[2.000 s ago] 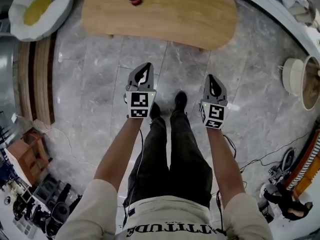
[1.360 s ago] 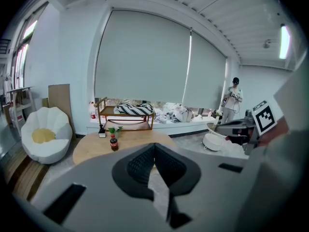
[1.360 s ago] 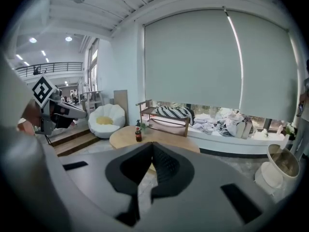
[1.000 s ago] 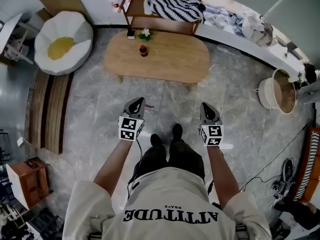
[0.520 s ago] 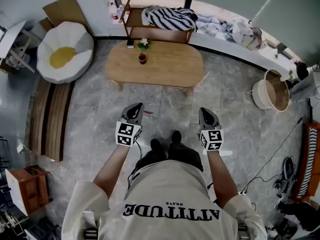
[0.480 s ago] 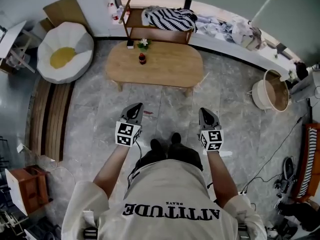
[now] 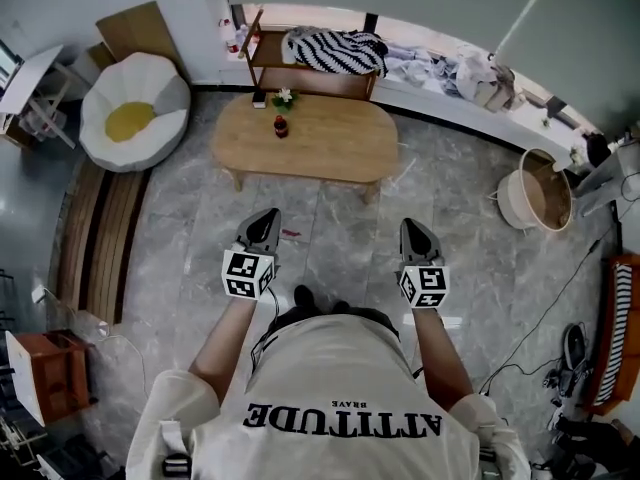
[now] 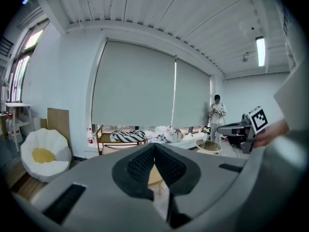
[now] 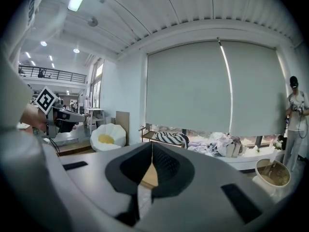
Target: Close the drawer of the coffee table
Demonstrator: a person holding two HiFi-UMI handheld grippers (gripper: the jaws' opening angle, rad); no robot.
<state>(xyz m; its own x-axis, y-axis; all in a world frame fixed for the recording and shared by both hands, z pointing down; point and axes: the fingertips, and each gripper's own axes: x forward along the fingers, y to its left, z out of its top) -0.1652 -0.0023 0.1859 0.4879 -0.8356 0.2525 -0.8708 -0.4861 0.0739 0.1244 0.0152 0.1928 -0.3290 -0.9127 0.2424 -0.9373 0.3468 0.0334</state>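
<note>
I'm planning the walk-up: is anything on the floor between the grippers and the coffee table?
Nothing visible does: only floor, with one small red scrap, lies between the left gripper, right gripper and coffee table.

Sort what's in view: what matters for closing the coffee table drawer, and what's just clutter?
Job in hand:
coffee table (its drawer isn't visible from here)
left tongs, shut, empty
right tongs, shut, empty

Lying about:
white and yellow floor chair
striped throw
round basket
small bottle on the table
</note>
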